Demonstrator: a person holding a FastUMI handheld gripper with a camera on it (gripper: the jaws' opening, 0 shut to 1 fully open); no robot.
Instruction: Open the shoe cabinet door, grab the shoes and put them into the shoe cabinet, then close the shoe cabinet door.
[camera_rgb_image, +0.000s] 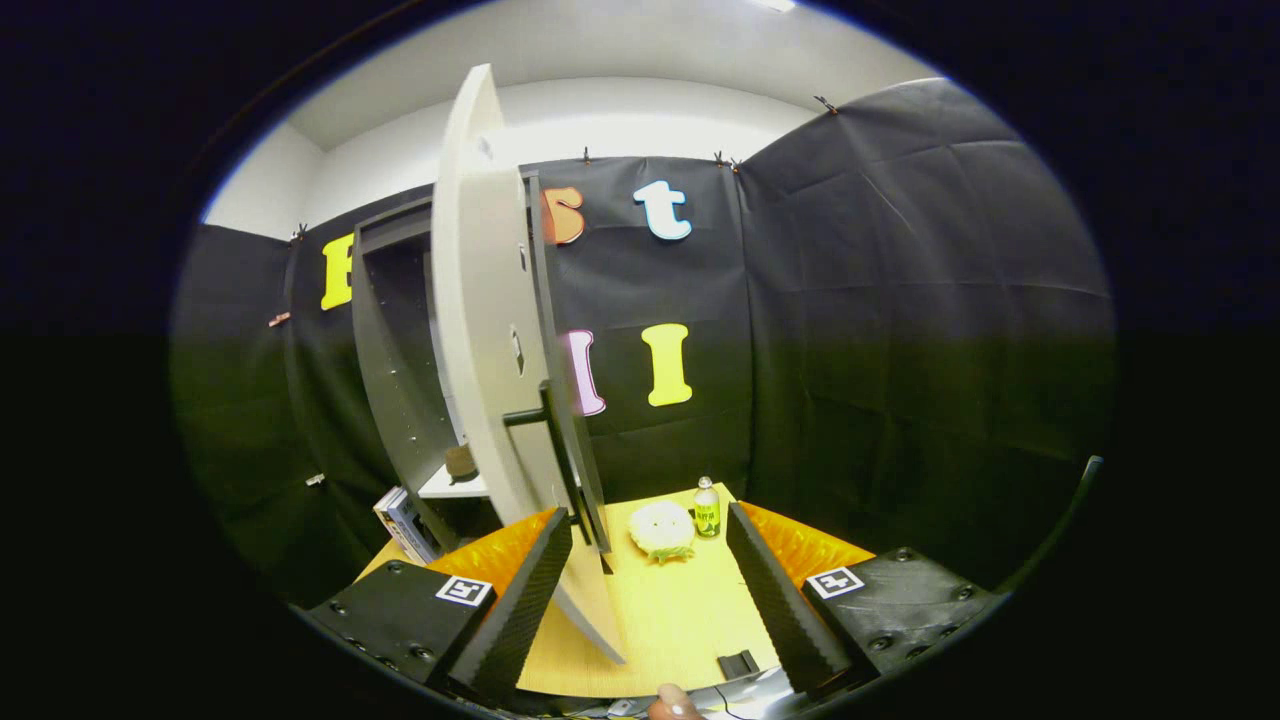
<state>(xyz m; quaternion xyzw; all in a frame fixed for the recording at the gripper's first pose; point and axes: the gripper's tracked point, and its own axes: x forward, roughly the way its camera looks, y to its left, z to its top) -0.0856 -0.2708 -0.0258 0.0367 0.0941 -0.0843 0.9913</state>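
Standing apart, the fingers (530, 590) of the gripper (650, 590) are seen spread wide over a yellow table (680, 610), and nothing is held between them. The cabinet (400, 380) is set on the far left of the table, and its door (490, 330) is swung open toward the gripper, edge-on, so that its lower corner reaches down between the fingers, just beside the left one. A dark handle (545, 420) is seen on the right face of the door. Inside the cabinet a white shelf (450, 487) is visible, with a small brown thing (461, 461) resting on it; whether it is a shoe cannot be told. A boxed item (400, 520) is leaned beside the cabinet's near left foot. Beyond the fingers, near the far edge of the table, a pale round object (662, 528) is placed, and a small green bottle (707, 508) is stood upright just to its right. A small black piece (738, 664) is laid on the near edge of the table, close to the right finger.
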